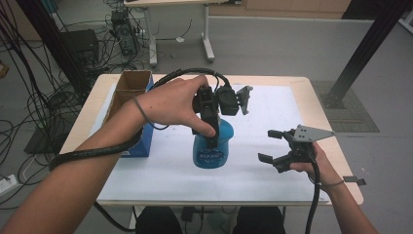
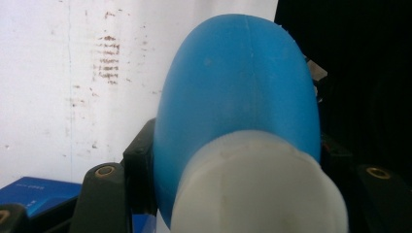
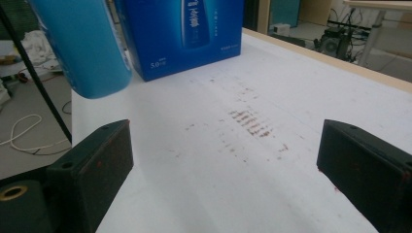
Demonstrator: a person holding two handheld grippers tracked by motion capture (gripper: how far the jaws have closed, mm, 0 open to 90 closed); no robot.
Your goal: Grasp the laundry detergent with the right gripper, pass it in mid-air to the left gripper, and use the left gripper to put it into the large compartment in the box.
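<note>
The left tongs (image 1: 213, 127) are clamped on the neck of the blue bottle (image 1: 213, 148), held just off the white-covered worktop (image 1: 272, 117) beside the open blue box (image 1: 131, 105). Boxing it remains, in my judgement (bottle outside). The right tongs (image 1: 278, 145) gape empty nearby.

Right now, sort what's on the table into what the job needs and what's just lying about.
In the job:
- blue bottle, clamped in the left gripper
- blue carton, open-topped, beside it
- right gripper, fingers apart, holding nothing

Lying about:
- white sheet covering the table
- black clip at the table's right edge
</note>
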